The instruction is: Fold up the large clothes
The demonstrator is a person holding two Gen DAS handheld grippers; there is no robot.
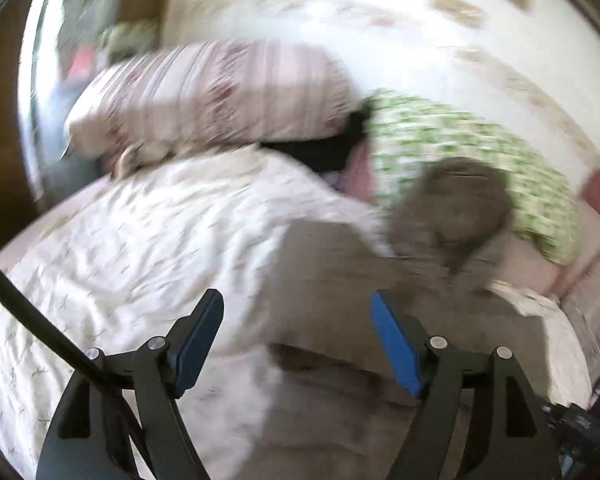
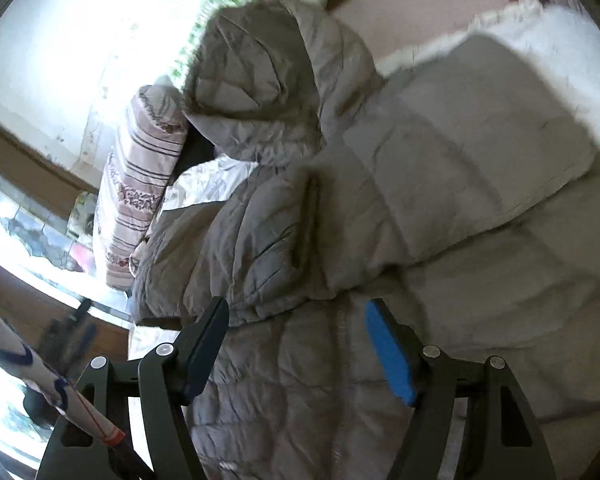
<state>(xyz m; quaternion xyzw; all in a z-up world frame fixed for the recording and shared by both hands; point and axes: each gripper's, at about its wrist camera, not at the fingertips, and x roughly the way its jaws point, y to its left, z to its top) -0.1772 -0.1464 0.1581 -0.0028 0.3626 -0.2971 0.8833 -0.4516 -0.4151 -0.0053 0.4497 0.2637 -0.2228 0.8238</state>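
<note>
Pretty clearly a bedroom in someone's home. There's a bed (image 1: 40,232) with a white patterned duvet (image 1: 140,240), a striped floral pillow (image 1: 220,96) and a green-and-white checked pillow (image 1: 460,144) piled at the head, a plain white wall (image 1: 380,48) behind, plus a bright window (image 2: 32,216) off to the side.
</note>
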